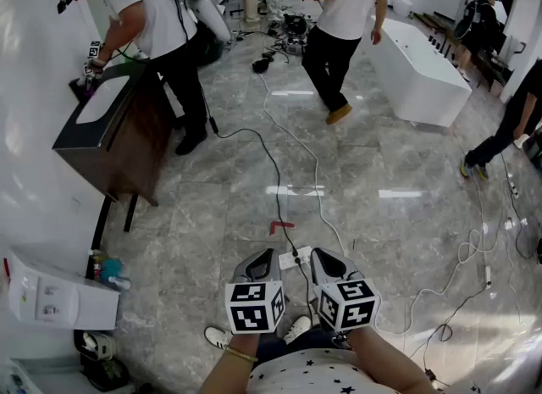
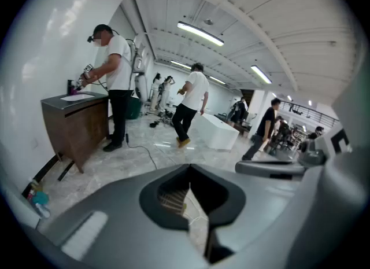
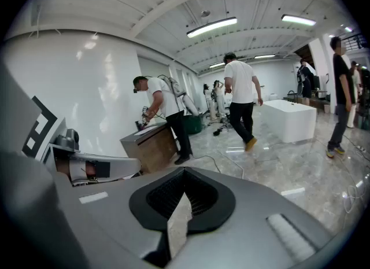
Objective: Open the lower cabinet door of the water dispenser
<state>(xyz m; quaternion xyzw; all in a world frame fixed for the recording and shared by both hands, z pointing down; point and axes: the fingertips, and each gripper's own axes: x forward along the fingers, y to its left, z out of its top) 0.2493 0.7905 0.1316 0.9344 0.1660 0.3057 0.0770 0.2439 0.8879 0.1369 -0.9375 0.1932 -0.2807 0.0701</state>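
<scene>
Left gripper [image 1: 267, 257], right gripper [image 1: 320, 257]: closed, empty | hung well apart from white boxy plastic water dispenser [image 1: 51, 295] | door judged untouched, all left.

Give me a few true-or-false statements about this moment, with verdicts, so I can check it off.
1. The left gripper and right gripper are held side by side over the marble floor. True.
2. The right gripper is clamped on the cabinet door. False: its jaws are together on nothing, well clear of the water dispenser.
3. The water dispenser stands by the wall at the left edge of the head view. True.
4. The white bathtub sits directly between the two grippers. False: it is far across the room, at the upper right of the head view.
5. The left gripper's jaws are spread wide. False: they are together and empty.
</scene>
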